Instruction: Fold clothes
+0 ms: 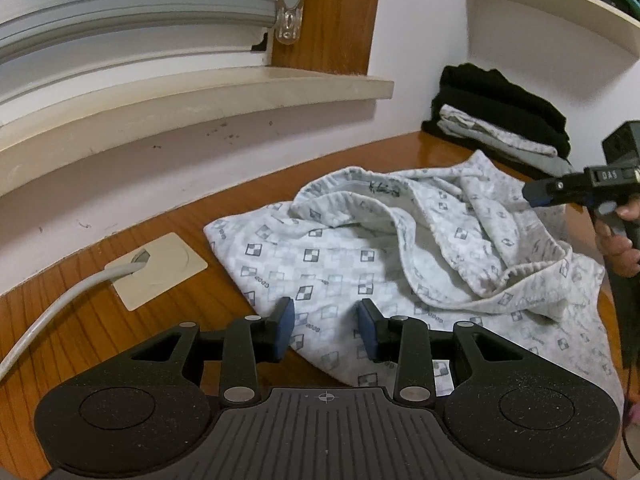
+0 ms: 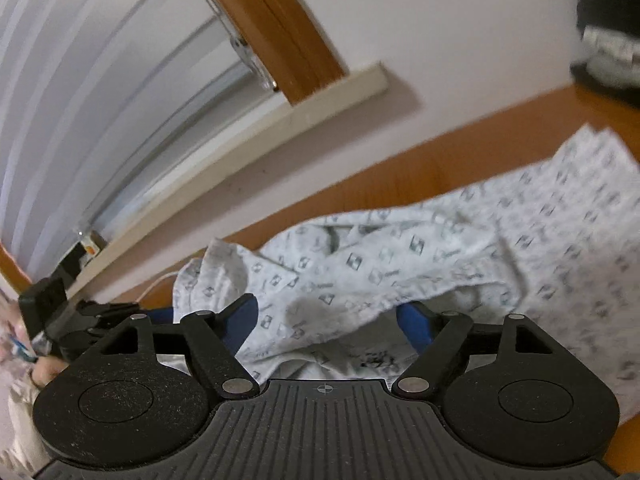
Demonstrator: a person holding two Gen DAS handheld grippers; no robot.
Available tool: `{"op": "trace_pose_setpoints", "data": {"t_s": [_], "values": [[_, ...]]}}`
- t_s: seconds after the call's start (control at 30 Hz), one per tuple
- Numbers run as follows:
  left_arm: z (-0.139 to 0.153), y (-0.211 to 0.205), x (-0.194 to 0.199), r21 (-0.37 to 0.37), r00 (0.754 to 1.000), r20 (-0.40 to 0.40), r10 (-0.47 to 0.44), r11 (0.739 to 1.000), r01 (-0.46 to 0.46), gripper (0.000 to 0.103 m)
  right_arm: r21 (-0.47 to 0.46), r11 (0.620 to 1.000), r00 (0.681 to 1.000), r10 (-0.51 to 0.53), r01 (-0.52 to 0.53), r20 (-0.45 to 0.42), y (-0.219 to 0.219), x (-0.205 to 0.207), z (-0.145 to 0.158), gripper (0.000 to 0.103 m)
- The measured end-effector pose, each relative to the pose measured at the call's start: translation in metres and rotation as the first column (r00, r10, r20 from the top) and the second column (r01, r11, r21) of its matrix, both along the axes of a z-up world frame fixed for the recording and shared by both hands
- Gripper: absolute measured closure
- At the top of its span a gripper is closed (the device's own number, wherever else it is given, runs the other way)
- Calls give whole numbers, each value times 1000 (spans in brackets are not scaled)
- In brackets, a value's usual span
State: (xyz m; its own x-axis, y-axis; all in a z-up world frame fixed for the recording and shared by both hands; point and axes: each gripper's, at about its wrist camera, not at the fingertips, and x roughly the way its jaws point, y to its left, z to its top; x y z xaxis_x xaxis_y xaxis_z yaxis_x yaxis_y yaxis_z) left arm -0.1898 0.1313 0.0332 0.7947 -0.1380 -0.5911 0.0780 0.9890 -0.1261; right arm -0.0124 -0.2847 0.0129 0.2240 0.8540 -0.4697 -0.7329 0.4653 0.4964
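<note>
over the patterned garment (image 1: 340,264), both grippers tilt downward, jaws apart.

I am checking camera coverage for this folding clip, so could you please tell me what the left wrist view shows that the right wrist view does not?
Only the left wrist view shows the beige floor-box plate with its grey cable on the desk, the clear blind-cord holder, and the white wall shelf of books. Only the right wrist view shows the right gripper's jaws around a raised fold of cloth. Both share the white checked-print garment, the glossy wooden desk, the cream windowsill, and the folded black-and-grey clothes stack.
</note>
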Motion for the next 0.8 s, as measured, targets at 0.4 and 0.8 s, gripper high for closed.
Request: {"op": "trace_pose_setpoints", "data": {"t_s": [0.4,0.8], "values": [[23,2,-12,-178,993,116,-13,983,33,61,-107,981,981,-145,159,129,-30,21,0,27],[29,-93,-2,-141,979,105,-177,971,191,57,-69,992,990,-99,106,98,0,35,9,93]]}}
